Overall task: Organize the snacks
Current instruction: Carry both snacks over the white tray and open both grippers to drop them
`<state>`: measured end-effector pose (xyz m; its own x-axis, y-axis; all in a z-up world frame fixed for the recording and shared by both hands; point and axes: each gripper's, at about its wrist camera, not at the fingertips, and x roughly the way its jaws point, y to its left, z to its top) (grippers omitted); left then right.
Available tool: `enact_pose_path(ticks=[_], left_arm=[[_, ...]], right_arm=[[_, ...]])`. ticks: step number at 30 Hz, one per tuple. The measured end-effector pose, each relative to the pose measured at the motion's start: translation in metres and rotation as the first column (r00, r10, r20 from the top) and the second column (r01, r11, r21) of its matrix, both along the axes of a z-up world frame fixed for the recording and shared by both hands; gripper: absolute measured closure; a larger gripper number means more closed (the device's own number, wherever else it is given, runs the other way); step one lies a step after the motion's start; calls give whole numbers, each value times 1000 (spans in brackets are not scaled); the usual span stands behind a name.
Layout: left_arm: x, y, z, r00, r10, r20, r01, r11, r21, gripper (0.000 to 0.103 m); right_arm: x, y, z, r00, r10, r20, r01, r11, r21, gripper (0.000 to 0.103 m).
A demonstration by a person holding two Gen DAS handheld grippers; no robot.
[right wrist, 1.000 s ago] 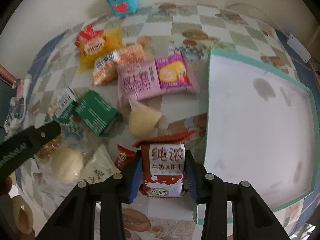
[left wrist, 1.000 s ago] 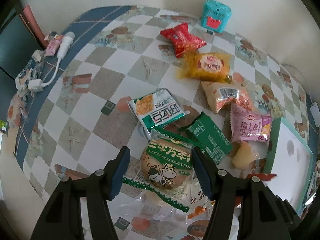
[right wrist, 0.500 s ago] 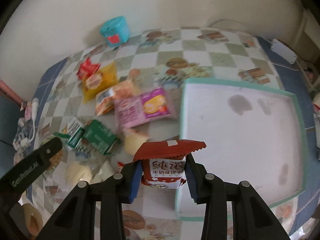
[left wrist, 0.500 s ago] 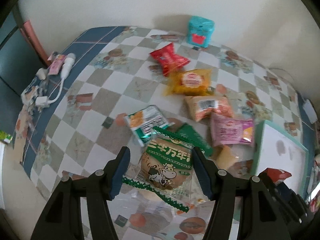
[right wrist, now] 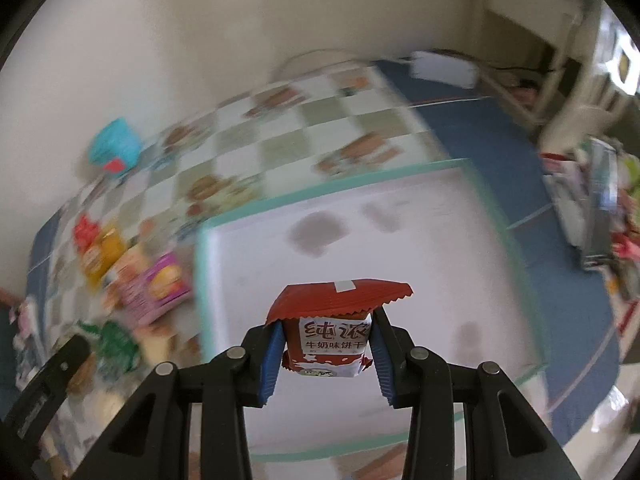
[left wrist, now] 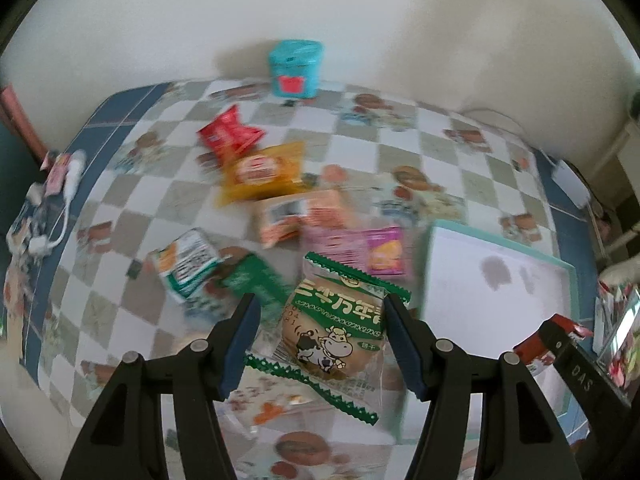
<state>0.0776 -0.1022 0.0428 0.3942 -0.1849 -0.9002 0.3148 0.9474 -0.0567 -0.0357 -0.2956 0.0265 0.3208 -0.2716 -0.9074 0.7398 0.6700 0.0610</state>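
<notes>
Over the checkered desk, both hands were carrying snacks toward the white tray with the teal rim at the right end. The right claw was closed narrowly on a small red-and-white biscuit packet, its blue pads pressing both sides, and it hung above the tray's bare white floor — clear of the surface, as far as I could judge. The left claw stood wider, clamped on a clear-and-green wrapped cake with a cow on it; that one was over the desk just beside the tray's left rim, not yet above it. Behind it lay the rest of the pile: a red packet, a yellow one, an orange one, a pink one and two green ones, with a teal tin by the wall. The step in hand looked like transport to the tray. Next, I'd say, the right hand needed to lower and let its packet go on the tray floor, while the left had to cross the rim first — keeping well apart from the other claw so the two drops didn't collide.
</notes>
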Motion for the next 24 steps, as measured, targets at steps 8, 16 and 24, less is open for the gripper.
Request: enact_pose_path(ticks=[8,16,24], left_arm=[[-12,-63,-10,991,-127,-35,127,992,-13,38],[-18,-123,-33,976,-212,-40,213,977,17,38],[-17,-135,-44,974,-223,-46,224,975,8,38]], right_arm=[[-27,-59,-11,984,-174,-45,174,985,-14,61],[-34,-78,-20,970,-235,-62,233,971,-46,61],[-37,-87,-36,959,-264,-105,263,965,-23,60]])
